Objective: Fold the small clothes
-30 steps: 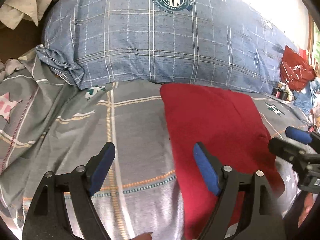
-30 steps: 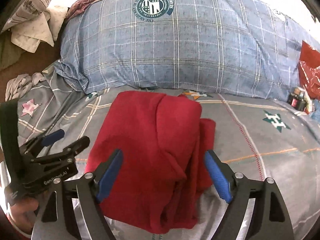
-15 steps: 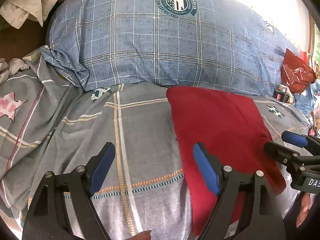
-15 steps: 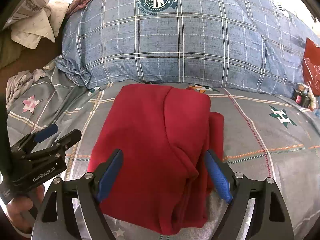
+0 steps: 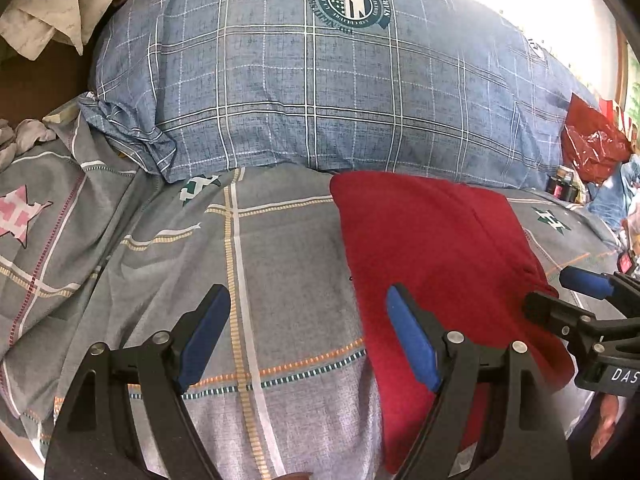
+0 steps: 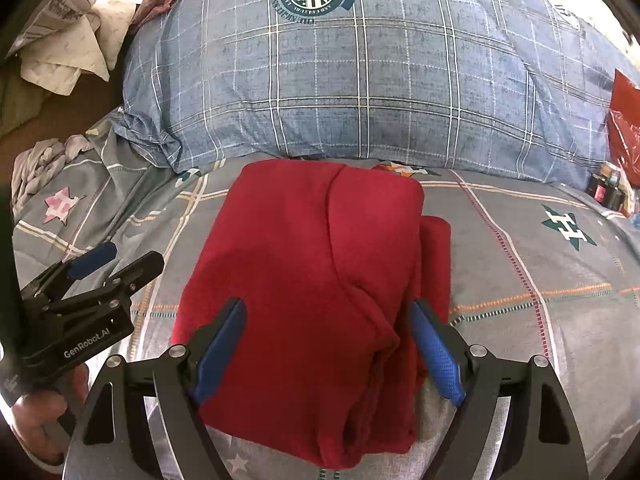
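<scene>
A red garment (image 6: pixel 312 272) lies folded into a thick rectangle on the grey plaid bedsheet (image 6: pixel 540 280), in front of a big blue plaid pillow (image 6: pixel 360 80). My right gripper (image 6: pixel 328 344) is open and empty, held just above the garment's near edge. My left gripper (image 5: pixel 306 332) is open and empty over bare sheet, to the left of the garment (image 5: pixel 432 248). Each gripper shows at the side of the other's view: the left one (image 6: pixel 112 264) and the right one (image 5: pixel 560 292).
A red plastic bag (image 5: pixel 592 148) and small bottles (image 6: pixel 604 188) sit at the right end of the pillow. Crumpled light cloths (image 6: pixel 68 52) lie at the far left. The sheet (image 5: pixel 240 240) is wrinkled at the left.
Both grippers have drawn back a little from the garment and lifted slightly; the garment lies still. Both stay open.
</scene>
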Motion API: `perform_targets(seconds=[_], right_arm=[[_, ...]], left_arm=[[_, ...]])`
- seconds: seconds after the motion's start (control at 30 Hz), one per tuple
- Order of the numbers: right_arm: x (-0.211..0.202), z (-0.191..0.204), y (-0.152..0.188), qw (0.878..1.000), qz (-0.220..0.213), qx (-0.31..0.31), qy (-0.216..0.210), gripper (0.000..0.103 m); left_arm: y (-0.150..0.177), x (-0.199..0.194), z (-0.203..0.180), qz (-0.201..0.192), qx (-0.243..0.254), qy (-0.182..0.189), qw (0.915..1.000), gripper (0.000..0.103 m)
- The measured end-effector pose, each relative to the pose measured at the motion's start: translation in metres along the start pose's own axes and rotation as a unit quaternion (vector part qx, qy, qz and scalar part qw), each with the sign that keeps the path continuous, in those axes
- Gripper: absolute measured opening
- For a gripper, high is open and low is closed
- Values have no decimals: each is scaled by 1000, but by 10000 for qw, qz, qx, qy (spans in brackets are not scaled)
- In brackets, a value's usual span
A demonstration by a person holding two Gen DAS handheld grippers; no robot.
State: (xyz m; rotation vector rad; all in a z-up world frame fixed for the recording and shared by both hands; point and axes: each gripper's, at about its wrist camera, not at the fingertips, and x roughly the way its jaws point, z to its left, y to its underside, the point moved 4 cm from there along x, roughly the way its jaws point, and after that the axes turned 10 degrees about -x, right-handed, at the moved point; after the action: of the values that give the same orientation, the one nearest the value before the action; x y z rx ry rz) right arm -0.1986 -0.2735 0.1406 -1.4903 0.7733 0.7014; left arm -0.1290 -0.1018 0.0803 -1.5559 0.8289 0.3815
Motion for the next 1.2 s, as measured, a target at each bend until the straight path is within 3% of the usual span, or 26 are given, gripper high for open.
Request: perform_targets(seconds=[1.2], right_arm=[[17, -4, 6, 9996, 248, 72, -71, 84]], left_arm=[[4, 9, -11, 60, 102, 14, 9999, 81]])
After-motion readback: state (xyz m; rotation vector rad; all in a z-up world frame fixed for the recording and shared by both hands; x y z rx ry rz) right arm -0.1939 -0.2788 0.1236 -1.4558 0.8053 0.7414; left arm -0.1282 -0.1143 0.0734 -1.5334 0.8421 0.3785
